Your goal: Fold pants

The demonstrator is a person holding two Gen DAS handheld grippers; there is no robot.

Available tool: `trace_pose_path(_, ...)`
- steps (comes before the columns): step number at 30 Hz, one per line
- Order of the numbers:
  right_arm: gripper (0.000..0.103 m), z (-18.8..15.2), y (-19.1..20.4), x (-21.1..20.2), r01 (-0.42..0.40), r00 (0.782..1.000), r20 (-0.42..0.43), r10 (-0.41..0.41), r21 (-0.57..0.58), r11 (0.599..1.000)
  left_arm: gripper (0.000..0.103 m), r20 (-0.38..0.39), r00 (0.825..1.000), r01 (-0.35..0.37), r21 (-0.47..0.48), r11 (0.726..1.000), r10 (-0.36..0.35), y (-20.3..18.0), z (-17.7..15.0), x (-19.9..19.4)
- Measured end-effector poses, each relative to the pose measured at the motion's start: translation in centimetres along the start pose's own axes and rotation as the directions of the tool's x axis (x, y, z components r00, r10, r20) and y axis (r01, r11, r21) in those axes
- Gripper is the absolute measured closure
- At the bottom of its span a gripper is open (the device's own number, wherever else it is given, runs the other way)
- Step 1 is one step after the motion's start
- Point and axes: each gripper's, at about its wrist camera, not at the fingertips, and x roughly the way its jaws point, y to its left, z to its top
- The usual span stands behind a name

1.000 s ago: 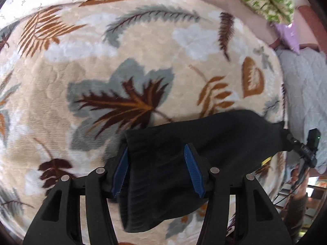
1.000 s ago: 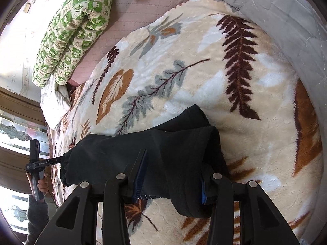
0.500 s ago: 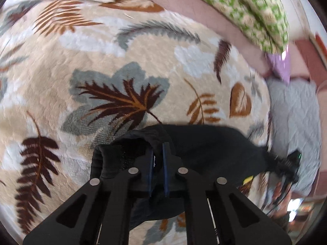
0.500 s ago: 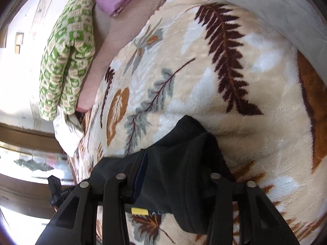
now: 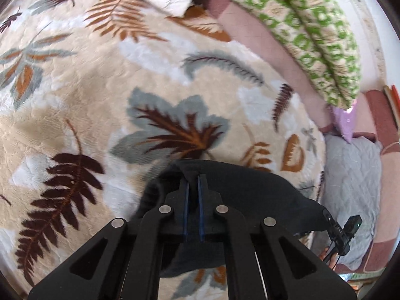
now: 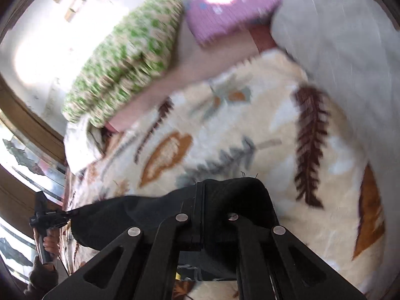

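The black pants [image 5: 252,197] are being held as a dark, soft, bunched band stretched sideways above the leaf-patterned blanket [image 5: 82,95]. One end is being pinched into a raised fold in the left wrist view, with cloth sagging below it. In the right wrist view the pants [image 6: 130,215] are being gathered into a rounded hump at the other end, with loose threads sticking up from its top edge.

A leaf-patterned blanket [image 5: 105,95] covers the bed, with black pants [image 5: 255,190] resting on it.
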Motion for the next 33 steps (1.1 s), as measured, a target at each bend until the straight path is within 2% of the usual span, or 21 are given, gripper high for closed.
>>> trace_pose_path(3, 0.101, -1.2, -2.3, 1.0, 0.042, 0.998, -0.037, -0.041, 0.028, 0.999, 0.099, -0.025, 0.999, -0.039, 0.005, 0.999, 0.039, 0.4, 0.2, 1.0)
trace_pose_path(5, 0.091, -1.7, -3.5, 1.5, 0.067, 0.995, -0.073, -0.064, 0.043, 0.997, 0.099, -0.047, 0.998, -0.051, 0.012, 0.999, 0.052, 0.2, 0.4, 1.6)
trace_pose_path(6, 0.091, -1.8, -4.0, 1.4, 0.082, 0.993, -0.084, -0.077, 0.050, 0.995, 0.099, -0.059, 0.997, -0.045, 0.022, 0.999, 0.046, 0.0, 0.5, 1.8)
trace_pose_path(9, 0.087, -1.9, -4.9, -0.4, 0.043, 0.999, -0.030, -0.041, 0.096, 0.994, 0.099, -0.092, 0.996, -0.016, 0.040, 0.999, 0.020, -0.4, 0.5, 1.5)
trace_pose_path(10, 0.078, -1.9, -5.2, -1.1, 0.028, 1.000, -0.007, -0.028, 0.113, 0.993, 0.097, -0.098, 0.995, 0.000, 0.044, 0.999, 0.005, -0.5, 0.4, 1.2)
trace_pose_path(11, 0.063, -2.0, -5.5, -1.8, 0.011, 1.000, 0.012, -0.012, 0.127, 0.992, 0.097, -0.111, 0.994, 0.021, 0.065, 0.998, -0.014, -0.7, 0.3, 0.9)
trace_pose_path(13, 0.051, -2.4, -5.5, -2.4, 0.003, 1.000, 0.011, -0.005, 0.129, 0.992, 0.095, -0.116, 0.993, 0.015, 0.110, 0.994, -0.003, -1.0, -0.2, 0.3)
trace_pose_path(16, 0.051, -3.3, -5.0, -2.1, 0.010, 1.000, -0.022, -0.008, 0.094, 0.996, 0.094, -0.118, 0.993, 0.016, 0.158, 0.987, 0.002, -1.0, -1.5, -0.7)
trace_pose_path(21, 0.051, -3.9, -3.5, -1.5, -0.035, 0.999, -0.018, 0.036, 0.048, 0.998, 0.093, -0.127, 0.992, 0.021, 0.215, 0.976, 0.007, -0.8, -3.8, -1.8)
trace_pose_path(27, 0.051, -4.4, -2.3, -1.1, -0.039, 0.998, -0.050, 0.038, -0.012, 0.999, 0.084, -0.150, 0.989, 0.033, 0.258, 0.966, 0.007, -0.6, -5.5, -1.3)
trace_pose_path(28, 0.051, -4.4, -2.2, -1.1, -0.039, 0.998, -0.054, 0.038, -0.018, 0.999, 0.079, -0.151, 0.988, 0.034, 0.273, 0.961, 0.008, -0.8, -5.8, -1.1)
trace_pose_path(29, 0.051, -4.5, -2.1, -1.1, -0.025, 0.998, -0.059, 0.024, -0.026, 0.999, 0.074, -0.148, 0.989, 0.031, 0.285, 0.958, 0.012, -0.9, -6.1, -0.9)
trace_pose_path(31, 0.052, -4.5, -2.1, -0.8, -0.003, 0.997, -0.075, 0.000, -0.043, 0.999, 0.074, -0.158, 0.987, 0.033, 0.308, 0.951, 0.017, -1.5, -6.6, -0.1)
trace_pose_path(33, 0.060, -4.6, -1.9, -0.4, 0.035, 0.995, -0.094, -0.041, -0.065, 0.997, 0.074, -0.122, 0.991, -0.008, 0.322, 0.947, 0.049, -2.0, -6.9, 0.2)
